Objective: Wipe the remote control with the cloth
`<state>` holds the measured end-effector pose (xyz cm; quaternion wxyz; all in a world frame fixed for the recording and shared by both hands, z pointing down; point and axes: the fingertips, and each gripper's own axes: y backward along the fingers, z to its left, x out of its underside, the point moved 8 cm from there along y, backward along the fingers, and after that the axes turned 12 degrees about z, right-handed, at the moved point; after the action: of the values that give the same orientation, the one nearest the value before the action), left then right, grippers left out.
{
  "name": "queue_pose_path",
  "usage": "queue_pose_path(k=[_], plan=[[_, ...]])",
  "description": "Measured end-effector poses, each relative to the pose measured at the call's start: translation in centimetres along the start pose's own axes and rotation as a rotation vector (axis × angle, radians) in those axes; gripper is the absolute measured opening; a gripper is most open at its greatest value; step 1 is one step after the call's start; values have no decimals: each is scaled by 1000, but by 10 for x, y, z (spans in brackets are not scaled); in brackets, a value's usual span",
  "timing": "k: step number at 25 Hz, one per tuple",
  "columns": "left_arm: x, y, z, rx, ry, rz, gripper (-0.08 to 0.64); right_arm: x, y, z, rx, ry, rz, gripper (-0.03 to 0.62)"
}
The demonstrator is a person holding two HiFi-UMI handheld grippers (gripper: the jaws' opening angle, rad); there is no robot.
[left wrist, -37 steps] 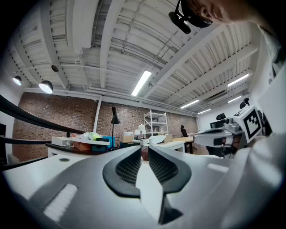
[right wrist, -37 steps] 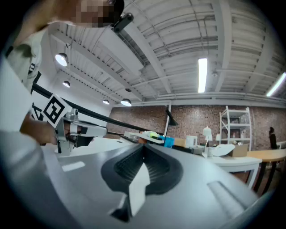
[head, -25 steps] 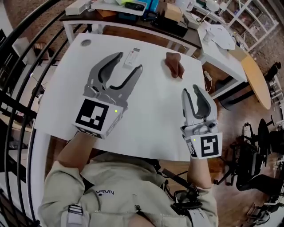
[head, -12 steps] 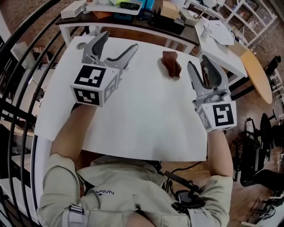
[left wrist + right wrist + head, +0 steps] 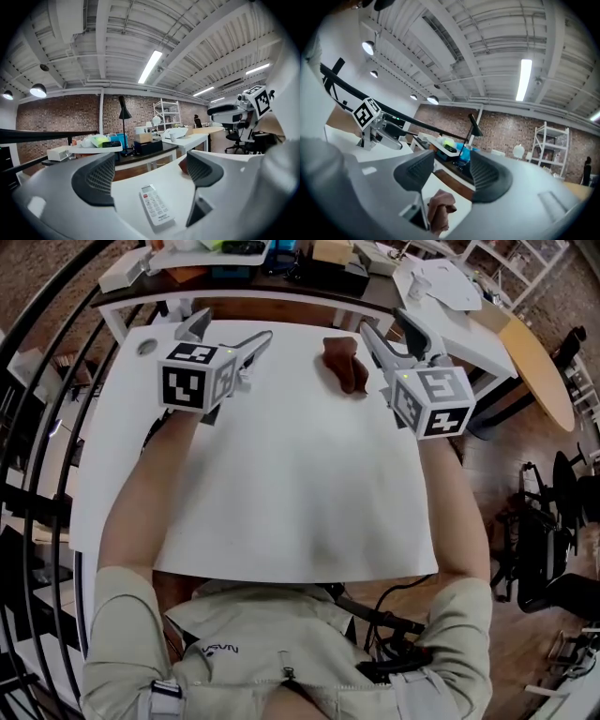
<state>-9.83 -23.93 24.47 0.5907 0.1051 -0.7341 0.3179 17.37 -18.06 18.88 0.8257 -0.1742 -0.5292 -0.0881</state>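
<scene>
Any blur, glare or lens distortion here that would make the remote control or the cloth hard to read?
Head view: strong fisheye bows the table edges, light is even, cloth sharp. Left gripper view: dark rounded corners, bright ceiling strip light without flare, remote control crisp. Right gripper view: tilted, cloth slightly soft near the bottom edge.

Both hands have gone out from the near half of the desk (image 5: 281, 484) to its far edge. The left claw (image 5: 234, 329) now covers the spot where the remote control (image 5: 156, 208) lay in plain sight, and its jaws have just been opening wide, with the remote lying untouched between them. The right claw (image 5: 389, 329) has come up just beside the cloth (image 5: 342, 362), its jaws also just opening, with the cloth low between them and not pressed.
</scene>
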Motion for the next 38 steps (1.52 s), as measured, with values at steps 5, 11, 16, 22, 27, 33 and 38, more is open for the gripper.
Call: queue_pose_path(k=[5,11,16,22,27,33,38], plan=[[25,-34,10,53,63,141,472,30,-36,-4,-58,-47,123,273],[47,-60,11,81,93,292,472,62,-73,5,-142,-27,293,304],[66,-76,7,101,76,408,472,84,-94,11,-199,-24,388,318],[86,-88,8,107,88,540,472,106,-108,13,-240,-47,475,322],[89,-95,8,110,94,604,472,113,-114,10,-270,-71,501,322],[89,-98,13,106,123,630,466,124,-122,11,-283,-116,531,322],[86,-98,13,117,99,618,316,132,-125,12,-287,-142,549,322]])
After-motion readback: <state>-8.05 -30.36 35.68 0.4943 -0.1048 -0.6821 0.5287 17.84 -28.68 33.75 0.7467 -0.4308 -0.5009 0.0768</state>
